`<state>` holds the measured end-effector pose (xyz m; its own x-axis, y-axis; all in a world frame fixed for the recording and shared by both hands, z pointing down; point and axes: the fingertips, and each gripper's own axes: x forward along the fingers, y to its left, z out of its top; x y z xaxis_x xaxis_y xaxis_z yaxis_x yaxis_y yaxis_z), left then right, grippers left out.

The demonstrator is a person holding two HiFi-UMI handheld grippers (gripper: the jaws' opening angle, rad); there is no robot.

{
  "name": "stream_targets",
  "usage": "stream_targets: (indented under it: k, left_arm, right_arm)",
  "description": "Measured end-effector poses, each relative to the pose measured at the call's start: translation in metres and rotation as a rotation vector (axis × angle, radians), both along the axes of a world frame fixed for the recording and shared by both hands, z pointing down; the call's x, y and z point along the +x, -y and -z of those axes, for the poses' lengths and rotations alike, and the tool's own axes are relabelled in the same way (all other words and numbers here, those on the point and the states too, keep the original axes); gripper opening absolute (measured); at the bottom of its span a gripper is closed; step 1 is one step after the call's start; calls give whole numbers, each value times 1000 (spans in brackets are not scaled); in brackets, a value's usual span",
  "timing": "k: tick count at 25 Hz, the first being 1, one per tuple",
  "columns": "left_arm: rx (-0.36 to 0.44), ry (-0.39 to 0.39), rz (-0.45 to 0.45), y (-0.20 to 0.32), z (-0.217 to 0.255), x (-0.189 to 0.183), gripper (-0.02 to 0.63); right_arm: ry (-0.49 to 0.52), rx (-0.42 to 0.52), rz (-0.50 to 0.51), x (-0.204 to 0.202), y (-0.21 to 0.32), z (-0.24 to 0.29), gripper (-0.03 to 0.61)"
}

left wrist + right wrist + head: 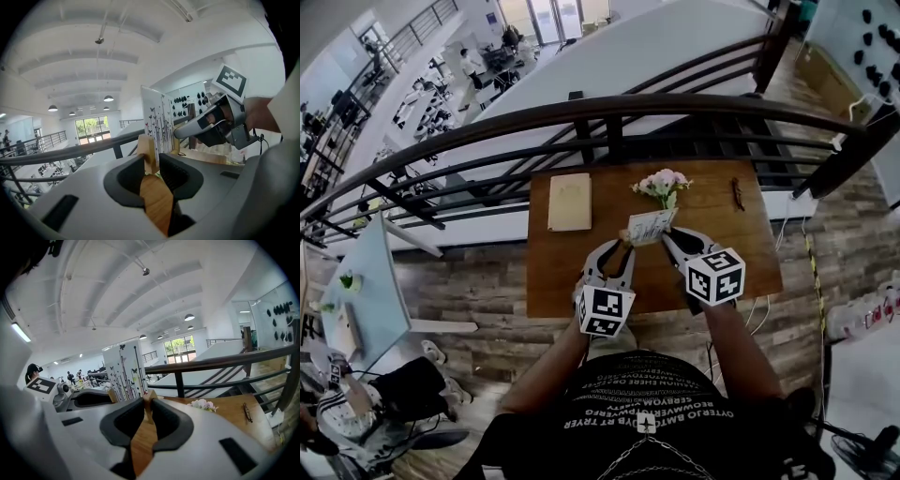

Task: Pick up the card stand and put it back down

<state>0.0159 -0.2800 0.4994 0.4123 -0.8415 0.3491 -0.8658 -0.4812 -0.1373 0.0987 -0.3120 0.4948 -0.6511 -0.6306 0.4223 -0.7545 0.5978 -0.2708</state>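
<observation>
Left gripper: you are clamping its jaws, set narrow, on one end of the card stand's wooden base.
Right gripper: you are pinching the opposite end of that base, jaws drawn close onto the wood.
Card stand: it is sitting between your two grippers over the table; whether it is touching the top cannot be told.
Card: it is standing in the stand, showing black stems and butterflies on white.
Flowers: lying just beyond the stand.
Book: lying flat, far left, well apart.
Glasses: lying far right.
Railing: running behind the table.
</observation>
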Motion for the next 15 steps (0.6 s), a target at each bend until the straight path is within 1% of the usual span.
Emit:
stream_targets:
  k: [4, 7, 11, 15]
  left_arm:
    - [5, -8, -5, 3, 6, -2, 119]
    - [5, -3, -26, 7, 7, -1, 118]
    - [-27, 8, -69, 6, -5, 7, 119]
    - [-66, 4, -88, 4, -22, 13, 119]
  right_arm:
    - [9, 5, -3, -1, 1, 4, 63]
    - [13, 1, -16, 0, 7, 3, 63]
    - [28, -45, -42, 8, 9, -14, 60]
    - [31, -99, -62, 13, 10, -38, 57]
